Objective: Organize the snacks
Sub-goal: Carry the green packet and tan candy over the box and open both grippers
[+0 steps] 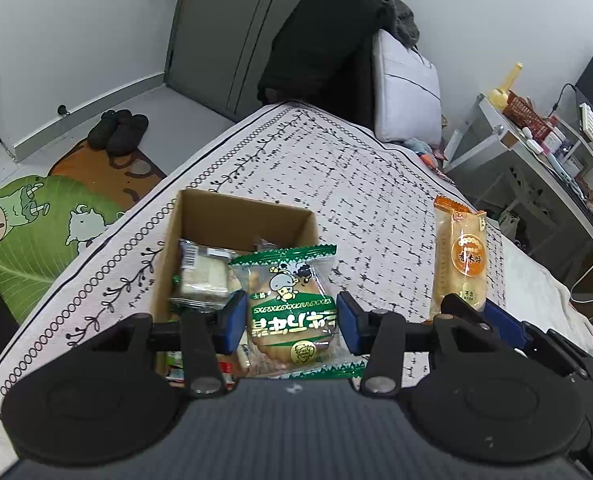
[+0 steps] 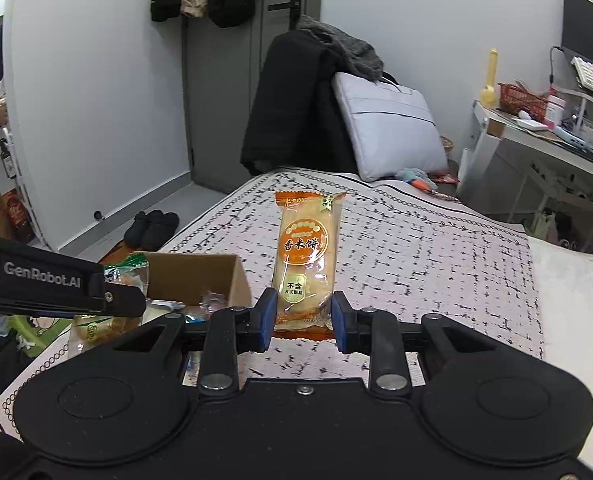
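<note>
- Green-trimmed biscuit packet (image 1: 292, 312) between the blue pads of the left claw (image 1: 290, 320); pads flanking its sides, whether pressing or merely alongside not clear, print upside down toward the camera, long axis running up and away from the claw.
- Clear film, green zigzag seals top and bottom, cartoon cow label, pale round biscuits showing through.
- Hanging over the near right corner of the cardboard box (image 1: 200, 216), so only a short drop down and slightly left needed, by my reading.
- Box open-topped, standing on the patterned bed cover (image 1: 336, 168), already holding a whitish wrapped cake (image 1: 202, 276) and other small packets.
- Orange rice-cracker packet (image 2: 306, 260) pinched at its lower end by the right claw (image 2: 303, 314), upright, long axis vertical, orange seals at both ends, round orange label, pale crackers inside.
- Held above the bed cover, right of the box and well apart from it; left claw nearer the box, so likely first to release.
- Farther off: grey bag (image 2: 388, 128) propped at the bed's far end, dark slippers (image 1: 118, 130) on the floor.
</note>
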`<state>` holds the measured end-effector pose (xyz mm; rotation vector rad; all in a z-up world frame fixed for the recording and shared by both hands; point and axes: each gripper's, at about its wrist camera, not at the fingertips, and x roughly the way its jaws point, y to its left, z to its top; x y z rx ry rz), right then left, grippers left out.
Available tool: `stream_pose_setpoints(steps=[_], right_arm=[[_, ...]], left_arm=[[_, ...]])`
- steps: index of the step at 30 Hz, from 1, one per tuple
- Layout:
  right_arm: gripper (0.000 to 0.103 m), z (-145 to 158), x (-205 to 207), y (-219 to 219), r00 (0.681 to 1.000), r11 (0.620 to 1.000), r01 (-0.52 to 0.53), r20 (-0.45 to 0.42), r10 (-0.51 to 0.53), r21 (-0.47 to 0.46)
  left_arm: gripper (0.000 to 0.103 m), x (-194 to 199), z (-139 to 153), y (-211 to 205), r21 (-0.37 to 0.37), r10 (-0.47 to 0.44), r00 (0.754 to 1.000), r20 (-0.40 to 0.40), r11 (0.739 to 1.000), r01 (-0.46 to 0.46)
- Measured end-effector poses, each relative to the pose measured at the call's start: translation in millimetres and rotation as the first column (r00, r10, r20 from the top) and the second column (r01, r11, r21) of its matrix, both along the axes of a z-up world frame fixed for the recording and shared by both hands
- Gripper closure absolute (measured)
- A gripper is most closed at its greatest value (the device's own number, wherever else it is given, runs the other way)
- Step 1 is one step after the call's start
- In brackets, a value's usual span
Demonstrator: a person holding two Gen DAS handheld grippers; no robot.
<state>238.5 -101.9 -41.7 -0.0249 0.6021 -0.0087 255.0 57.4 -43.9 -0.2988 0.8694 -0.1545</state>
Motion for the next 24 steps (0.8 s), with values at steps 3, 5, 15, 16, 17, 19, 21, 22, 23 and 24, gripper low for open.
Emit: stream_pose_setpoints(steps=[3, 5, 15, 16, 17, 19, 21, 22, 23, 24], right_arm=[[0.075, -1.4, 1.9, 10.3, 1.0, 1.0, -0.015, -0.007, 0.015, -0.001], [0.075, -2.9, 2.7, 17.0, 1.0, 1.0, -0.028, -0.013, 0.028, 0.001], [0.074, -17.0, 14.6, 43.9, 0.991, 0.992, -0.096, -0.083, 0.103, 0.076], [0.074, -18.6, 15.9, 45.2, 0.99, 0.991, -0.102, -0.088, 0.11, 0.088], [0.074, -20.2, 16.7, 46.6, 0.989, 0.989, -0.108, -0.091, 0.117, 0.096], [0.074, -23.0, 19.0, 50.4, 0.986, 0.987, -0.123, -0.101, 0.134, 0.103], [0.071, -26.9, 22.8, 53.5, 0.977, 0.983, -0.146, -0.136, 0.161, 0.11], [0.062, -28.2, 24.4, 54.2, 0.976, 0.985, -0.141, -0.153, 0.155, 0.102], [0.055, -28.1, 24.1, 54.6, 0.978, 0.989, -0.124, -0.159, 0.136, 0.085], [0.044, -26.9, 23.3, 53.3, 0.981, 0.991, -0.107, -0.152, 0.117, 0.074]], left_arm=[[0.056, 3.4, -3.1, 9.2, -0.001, 0.009, 1.0, -0.003, 1.0, -0.009], [0.056, 6.2, -6.1, 15.7, -0.001, 0.019, 1.0, -0.008, 1.0, -0.019], [0.056, 19.9, -20.4, 42.0, 0.001, 0.045, 0.998, -0.047, 0.999, -0.045], [0.056, 21.0, -22.2, 42.9, 0.003, 0.047, 0.998, -0.051, 0.999, -0.046], [0.056, 22.1, -23.6, 43.7, 0.005, 0.049, 0.997, -0.055, 0.999, -0.049], [0.056, 23.8, -26.0, 44.1, 0.004, 0.052, 0.997, -0.063, 0.999, -0.052], [0.056, 25.4, -27.6, 42.7, 0.005, 0.053, 0.996, -0.071, 0.999, -0.053], [0.056, 26.2, -28.0, 41.1, 0.008, 0.052, 0.996, -0.077, 0.999, -0.051], [0.056, 26.6, -27.6, 39.5, 0.014, 0.049, 0.996, -0.079, 0.999, -0.048], [0.056, 26.5, -27.0, 37.8, 0.02, 0.046, 0.996, -0.078, 0.999, -0.045]])
